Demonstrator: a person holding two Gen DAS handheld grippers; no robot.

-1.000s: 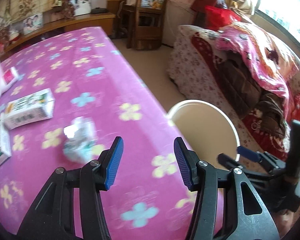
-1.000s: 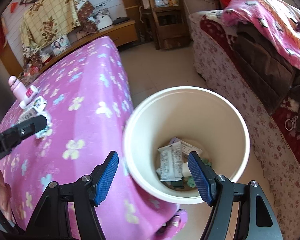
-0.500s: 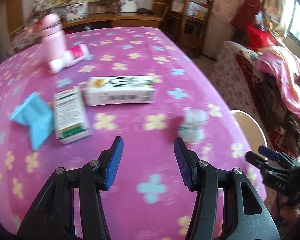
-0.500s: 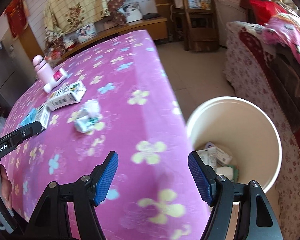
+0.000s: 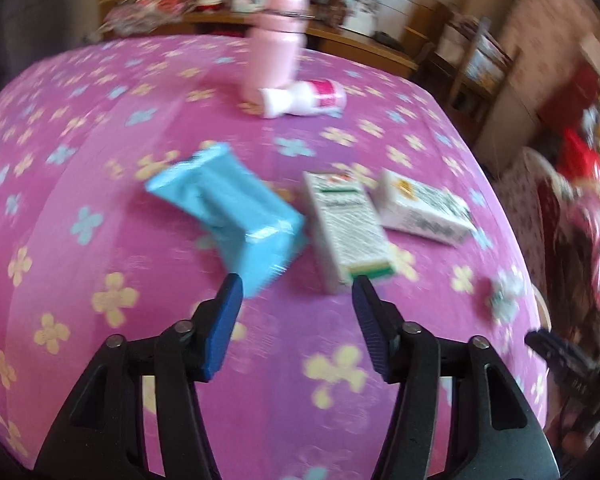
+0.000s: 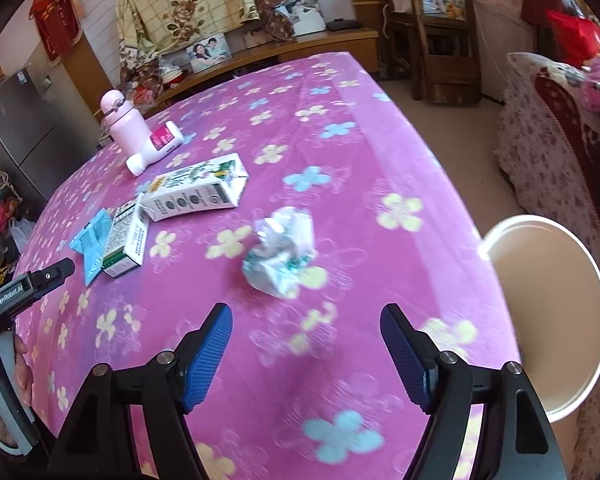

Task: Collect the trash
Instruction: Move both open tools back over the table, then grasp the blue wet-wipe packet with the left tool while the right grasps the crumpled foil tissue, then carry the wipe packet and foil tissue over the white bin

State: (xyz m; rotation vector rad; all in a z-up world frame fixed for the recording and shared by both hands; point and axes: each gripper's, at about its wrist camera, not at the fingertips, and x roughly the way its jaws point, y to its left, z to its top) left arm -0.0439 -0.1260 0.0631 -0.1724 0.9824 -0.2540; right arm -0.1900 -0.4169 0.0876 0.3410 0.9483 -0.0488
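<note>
On the pink flowered table (image 6: 400, 160) lie a blue packet (image 5: 232, 212), a white-green box (image 5: 346, 232), a white carton (image 5: 424, 210) and a crumpled wrapper (image 6: 282, 256). My left gripper (image 5: 296, 300) is open and empty, just short of the blue packet and the white-green box. My right gripper (image 6: 306, 332) is open and empty, just short of the crumpled wrapper. A white bin (image 6: 556, 320) stands beside the table at the right. The left gripper shows in the right wrist view (image 6: 32, 284) by the blue packet (image 6: 92, 244).
A pink bottle (image 6: 124, 124) stands at the far side with a white tube (image 6: 156, 148) lying against it. A wooden shelf (image 6: 440, 32) and a sofa with blankets (image 6: 560, 120) stand beyond the floor gap at the right.
The left gripper has swung left from the bin and wrapper to the blue packet and box. The right gripper has swung from over the bin to the crumpled wrapper. Both stayed open.
</note>
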